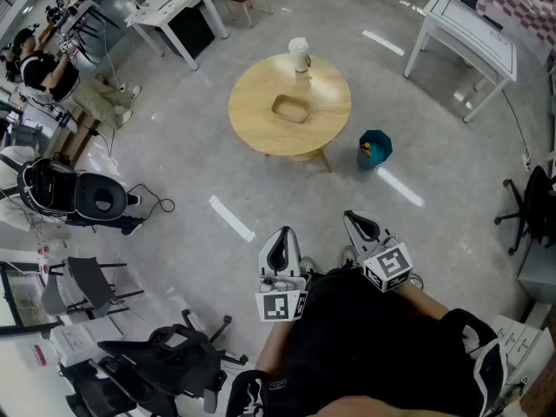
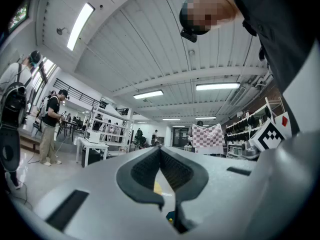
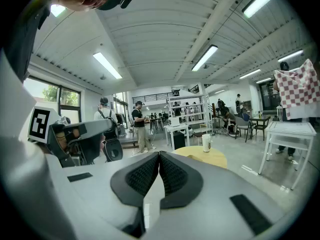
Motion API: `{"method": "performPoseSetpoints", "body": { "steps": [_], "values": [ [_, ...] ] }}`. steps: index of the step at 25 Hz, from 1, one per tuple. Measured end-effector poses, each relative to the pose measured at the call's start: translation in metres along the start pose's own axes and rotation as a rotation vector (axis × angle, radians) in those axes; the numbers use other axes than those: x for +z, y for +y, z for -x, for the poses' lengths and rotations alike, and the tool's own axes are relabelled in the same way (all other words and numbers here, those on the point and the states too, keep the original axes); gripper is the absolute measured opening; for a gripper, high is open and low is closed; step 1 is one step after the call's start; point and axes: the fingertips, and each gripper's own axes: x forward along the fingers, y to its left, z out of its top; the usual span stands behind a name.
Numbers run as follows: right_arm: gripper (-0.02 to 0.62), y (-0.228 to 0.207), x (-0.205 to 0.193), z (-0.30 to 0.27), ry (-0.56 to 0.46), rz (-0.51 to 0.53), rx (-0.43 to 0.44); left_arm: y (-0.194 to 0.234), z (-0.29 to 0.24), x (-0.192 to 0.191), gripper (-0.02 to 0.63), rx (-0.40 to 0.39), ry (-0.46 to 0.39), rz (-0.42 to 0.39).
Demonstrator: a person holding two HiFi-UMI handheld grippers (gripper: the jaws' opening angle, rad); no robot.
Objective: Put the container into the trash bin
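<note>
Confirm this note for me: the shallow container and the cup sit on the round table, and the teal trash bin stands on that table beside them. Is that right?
Not quite. The head view shows the teal trash bin standing on the floor next to the round table, not on it. The shallow container and the cup do sit on the table.

Tan container [image 1: 291, 109], pale-wood table [image 1: 261, 129]. Teal trash bin [image 1: 375, 148] at table's 4 o'clock. White cup [image 1: 299, 55] at 12.

Open floor [image 1: 287, 194] up to the round table [image 1: 256, 111]; cup [image 1: 299, 55] behind the container [image 1: 291, 109], trash bin [image 1: 375, 148] beside the table's right.
</note>
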Motion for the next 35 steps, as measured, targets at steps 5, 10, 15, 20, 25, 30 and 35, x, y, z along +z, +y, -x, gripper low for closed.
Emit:
{"method": "performPoseSetpoints", "body": {
  "steps": [5, 10, 15, 20, 25, 30, 35],
  "values": [
    [0.028, -0.007, -0.008, 0.003, -0.011, 0.015, -0.014, -0.002, -0.001, 0.0, 0.011, -0.007, 0.004, 0.002],
    [0.027, -0.011, -0.009, 0.008, -0.013, 0.016, -0.007, -0.01, -0.002, -0.002, 0.011, -0.007, 0.007, 0.002],
    [0.027, -0.019, -0.004, 0.013, -0.043, -0.002, 0.012, -0.018, -0.005, -0.001, 0.011, 0.003, 0.0, -0.001],
    [0.028, -0.032, -0.008, 0.022, -0.033, 0.012, 0.037, -0.034, -0.011, 0.0, 0.011, 0.021, -0.003, -0.011],
    [0.028, -0.046, -0.014, 0.024, -0.028, 0.014, 0.064, -0.044, -0.017, -0.001, 0.011, 0.046, -0.011, -0.014],
    [0.028, -0.059, -0.02, 0.02, -0.015, 0.025, 0.078, -0.047, -0.024, -0.007, 0.011, 0.062, 0.0, -0.01],
    [0.028, -0.069, -0.024, -0.005, 0.001, 0.021, 0.077, -0.031, -0.046, -0.017, 0.011, 0.052, 0.008, 0.009]
  ]
}}
